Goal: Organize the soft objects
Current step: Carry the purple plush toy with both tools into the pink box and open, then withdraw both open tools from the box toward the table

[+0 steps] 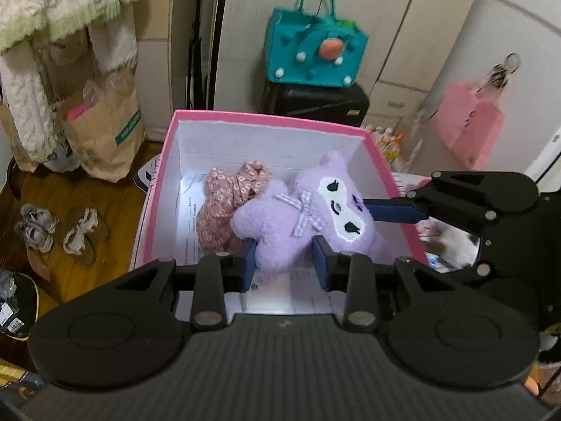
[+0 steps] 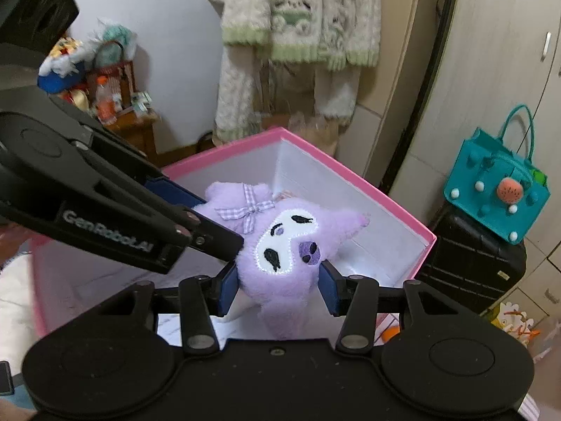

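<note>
A purple plush toy with a white face and a checked bow lies in a pink box with white inner walls. A floral pink cloth lies next to it in the box. My left gripper has its blue pads on either side of the plush's lower body and grips it. My right gripper grips the plush at the head end, pads pressing both sides. The right gripper shows in the left wrist view, and the left gripper shows in the right wrist view.
A teal felt bag sits on a black suitcase behind the box. A paper bag and shoes are on the wooden floor at left. A pink bag hangs at right. A knitted sweater hangs on the wall.
</note>
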A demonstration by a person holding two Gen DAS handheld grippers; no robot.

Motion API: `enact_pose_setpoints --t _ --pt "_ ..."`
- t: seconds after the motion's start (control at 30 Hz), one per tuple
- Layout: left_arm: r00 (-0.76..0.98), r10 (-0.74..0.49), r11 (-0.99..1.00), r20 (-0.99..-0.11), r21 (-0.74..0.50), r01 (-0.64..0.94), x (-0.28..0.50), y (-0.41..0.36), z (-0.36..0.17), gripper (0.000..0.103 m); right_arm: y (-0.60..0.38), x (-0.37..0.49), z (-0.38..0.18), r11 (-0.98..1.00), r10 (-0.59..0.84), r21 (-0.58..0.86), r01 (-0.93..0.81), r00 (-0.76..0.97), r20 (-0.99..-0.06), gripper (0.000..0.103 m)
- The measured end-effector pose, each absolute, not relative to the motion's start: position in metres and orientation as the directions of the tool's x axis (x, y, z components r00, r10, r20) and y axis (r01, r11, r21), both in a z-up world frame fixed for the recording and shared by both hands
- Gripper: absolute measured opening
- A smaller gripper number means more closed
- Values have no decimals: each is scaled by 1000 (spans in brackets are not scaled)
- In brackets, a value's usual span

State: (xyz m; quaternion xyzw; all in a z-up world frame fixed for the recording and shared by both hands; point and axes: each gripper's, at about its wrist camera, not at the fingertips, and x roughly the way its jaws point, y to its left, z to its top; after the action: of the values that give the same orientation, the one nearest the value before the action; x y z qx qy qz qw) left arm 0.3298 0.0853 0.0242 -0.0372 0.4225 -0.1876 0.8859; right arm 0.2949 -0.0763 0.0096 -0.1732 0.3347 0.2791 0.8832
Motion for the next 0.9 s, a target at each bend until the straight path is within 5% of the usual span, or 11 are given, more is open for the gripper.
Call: enact_pose_setpoints --t 0.63,0.9 --pt "478 -339 939 -810 -262 222 394 73 -13 37 -64 346 -19 752 264 -219 -621 589 -764 61" --pt "568 -279 946 -774 -118 303 355 70 11 44 -87 314 9 809 355 -83 -583 596 -721 62"
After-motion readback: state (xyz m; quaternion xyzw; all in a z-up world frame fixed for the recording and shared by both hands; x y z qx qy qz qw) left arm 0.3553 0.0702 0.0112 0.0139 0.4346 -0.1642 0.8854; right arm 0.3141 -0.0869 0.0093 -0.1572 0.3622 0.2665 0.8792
